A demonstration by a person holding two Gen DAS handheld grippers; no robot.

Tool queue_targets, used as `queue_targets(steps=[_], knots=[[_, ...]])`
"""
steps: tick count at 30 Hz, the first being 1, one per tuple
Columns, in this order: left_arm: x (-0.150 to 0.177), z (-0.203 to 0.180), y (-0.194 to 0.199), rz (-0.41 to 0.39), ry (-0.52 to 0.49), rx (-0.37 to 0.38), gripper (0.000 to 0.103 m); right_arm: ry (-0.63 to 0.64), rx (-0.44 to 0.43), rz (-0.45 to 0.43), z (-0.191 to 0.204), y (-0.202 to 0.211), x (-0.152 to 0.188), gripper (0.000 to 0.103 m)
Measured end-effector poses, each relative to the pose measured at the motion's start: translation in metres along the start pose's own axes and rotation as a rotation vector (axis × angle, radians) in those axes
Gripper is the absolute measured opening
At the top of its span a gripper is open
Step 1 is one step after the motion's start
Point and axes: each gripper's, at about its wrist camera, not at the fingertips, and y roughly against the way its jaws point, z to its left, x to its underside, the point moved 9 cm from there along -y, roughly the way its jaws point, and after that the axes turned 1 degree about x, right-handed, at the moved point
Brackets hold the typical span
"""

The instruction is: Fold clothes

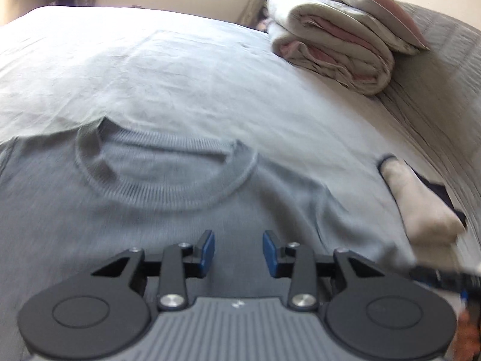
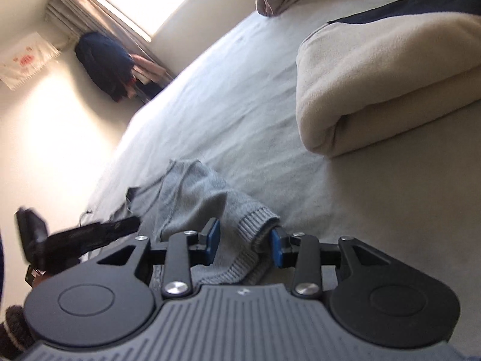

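The bed point(image 1: 210, 69) carries everything, its pale sheet creased and free of clutter toward the far edge. A folded quilt stack point(image 1: 330, 48) with a pillow on top sits at the far right corner, and a folded cream blanket point(image 2: 384, 84) lies along the right edge, near the work. The grey sweater point(image 1: 168, 180) is spread flat at the near edge, front up, collar toward the far side, with one sleeve point(image 2: 210, 207) extended toward the cream blanket. The left hand-held gripper point(image 1: 239, 252) hovers over the chest below the collar, jaws partly apart with nothing between them. The right hand-held gripper point(image 2: 245, 243) has the ribbed cuff point(image 2: 255, 225) lying between its jaws; the right pad appears to touch the knit, the left pad stands clear, so the cuff is judged not yet clamped. Likely faults: a closure on only the cuff's outer layer would let the sleeve slip or stretch when drawn across the body. A pinch that also catches the sheet would drag the bedding and skew the garment. A wide sweep of the sleeve could brush the nearby cream blanket and disturb its fold. Both views are motion-blurred, so a hurried left-hand placement could wrinkle the chest panel.
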Motion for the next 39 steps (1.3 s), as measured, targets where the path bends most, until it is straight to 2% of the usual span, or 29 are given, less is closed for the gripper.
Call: queue_targets(steps=[3,6,8,13,16,21,31,32,34,36,39], knots=[[-0.021,-0.001,-0.018,-0.023,0.04,0.004,0.036,-0.002,-0.024,-0.031,0.0,-0.002,0.0,0.025],[-0.037,-0.006,-0.034,-0.024,0.024,-0.022,0.036,-0.003,-0.034,-0.045,-0.003,-0.004,0.003,0.011],[-0.043,-0.009,-0.043,-0.005,0.023,-0.044,0.036,0.001,-0.034,-0.05,-0.005,-0.002,0.003,0.007],[-0.059,-0.025,-0.053,0.028,0.06,-0.03,0.036,0.025,-0.042,-0.08,0.001,0.003,0.0,0.006],[-0.063,-0.038,-0.062,0.082,0.079,-0.032,0.036,0.04,-0.063,-0.081,0.008,0.002,0.002,0.006],[-0.06,-0.054,-0.082,0.181,0.081,-0.102,0.036,0.104,-0.119,-0.089,0.025,0.001,0.002,0.006],[-0.06,-0.047,-0.096,0.219,0.151,-0.172,0.034,0.313,-0.284,0.005,0.084,-0.004,0.034,0.006],[-0.061,-0.046,-0.096,0.221,0.161,-0.174,0.033,0.324,-0.289,0.012,0.087,-0.004,0.037,0.006],[-0.061,-0.044,-0.096,0.219,0.166,-0.198,0.016,0.34,-0.289,0.023,0.09,-0.006,0.041,0.006],[-0.061,-0.041,-0.094,0.211,0.173,-0.207,0.005,0.346,-0.278,0.024,0.089,-0.006,0.044,0.006],[-0.061,-0.037,-0.091,0.191,0.212,-0.189,0.004,0.336,-0.257,0.01,0.085,-0.004,0.041,0.006]])
